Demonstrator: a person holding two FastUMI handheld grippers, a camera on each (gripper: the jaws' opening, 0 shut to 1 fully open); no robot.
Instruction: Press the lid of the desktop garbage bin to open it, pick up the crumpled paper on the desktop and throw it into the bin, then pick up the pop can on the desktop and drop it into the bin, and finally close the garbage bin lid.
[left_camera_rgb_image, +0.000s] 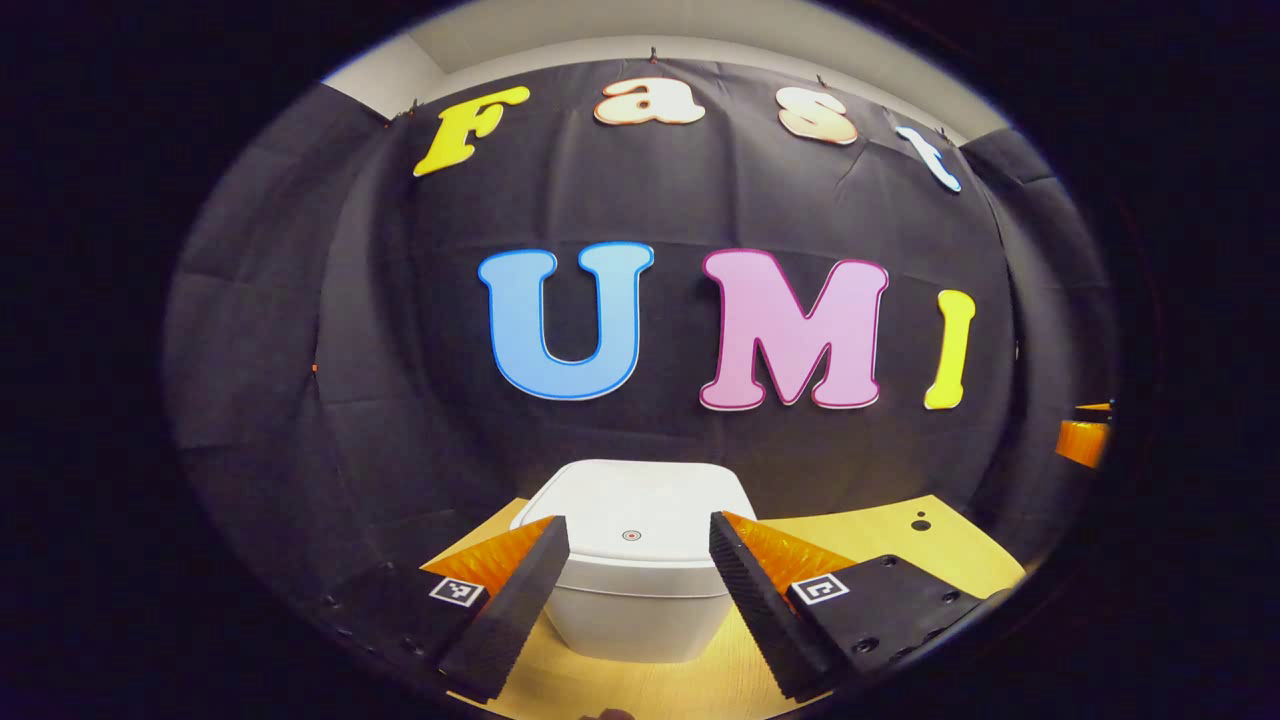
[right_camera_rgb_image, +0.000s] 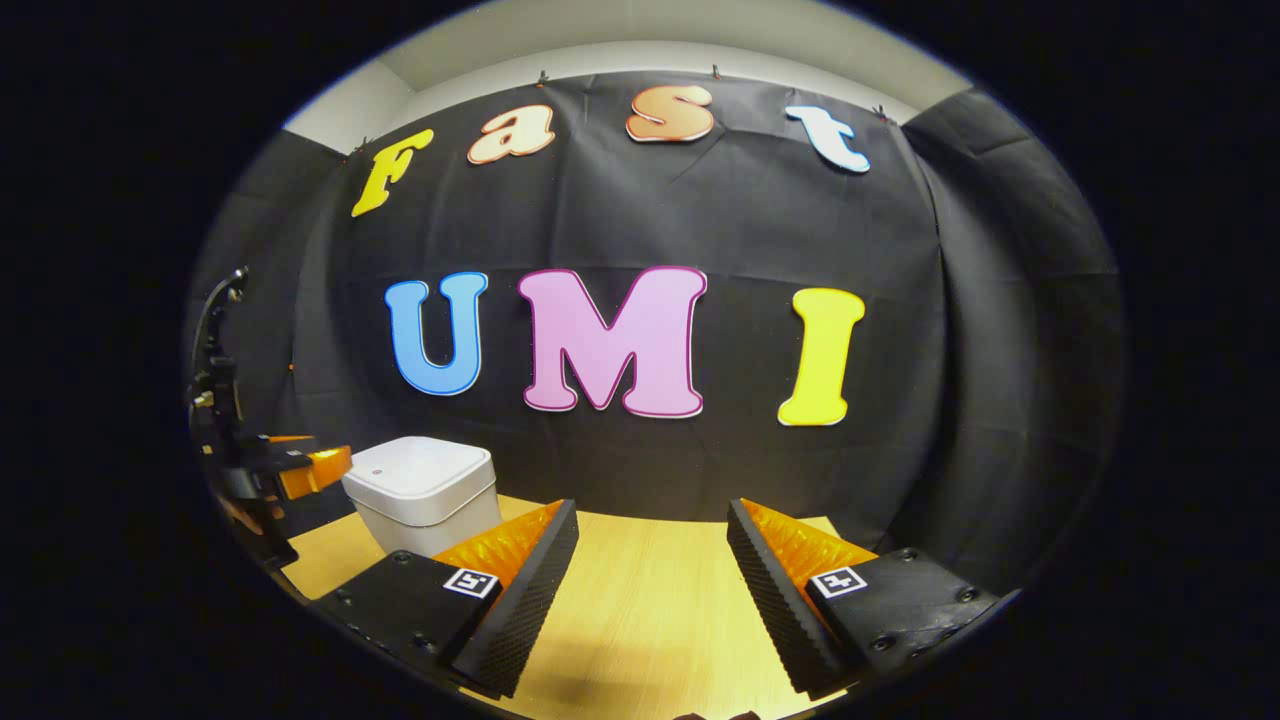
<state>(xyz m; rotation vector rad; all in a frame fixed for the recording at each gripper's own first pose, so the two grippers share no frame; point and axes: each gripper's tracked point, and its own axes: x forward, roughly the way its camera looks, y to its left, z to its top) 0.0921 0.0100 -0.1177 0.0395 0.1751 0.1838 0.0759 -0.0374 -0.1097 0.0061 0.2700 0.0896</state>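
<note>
The garbage bin (left_camera_rgb_image: 640, 560), a white rounded box with its lid (left_camera_rgb_image: 635, 510) down flat, stands on the pale wooden desktop (left_camera_rgb_image: 880, 545) against the black cloth wall. In the left gripper view it sits at about 6 o'clock, straight ahead of the left gripper (left_camera_rgb_image: 638, 545), whose two fingers are spread wide with nothing between them; the bin's front shows in the gap, and whether the fingertips touch it cannot be told. A small round mark (left_camera_rgb_image: 631, 535) lies near the front edge of the lid. In the right gripper view the bin (right_camera_rgb_image: 425, 495) is at about 8 o'clock, well left of the right gripper (right_camera_rgb_image: 652, 525), which is likewise parted wide and empty, hanging over bare desktop (right_camera_rgb_image: 650, 590). In that same view the left gripper (right_camera_rgb_image: 290, 470) shows at 9 o'clock, just beside the bin's left side. In the left gripper view a piece of the right gripper (left_camera_rgb_image: 1085, 435) peeks in at 3 o'clock.
</note>
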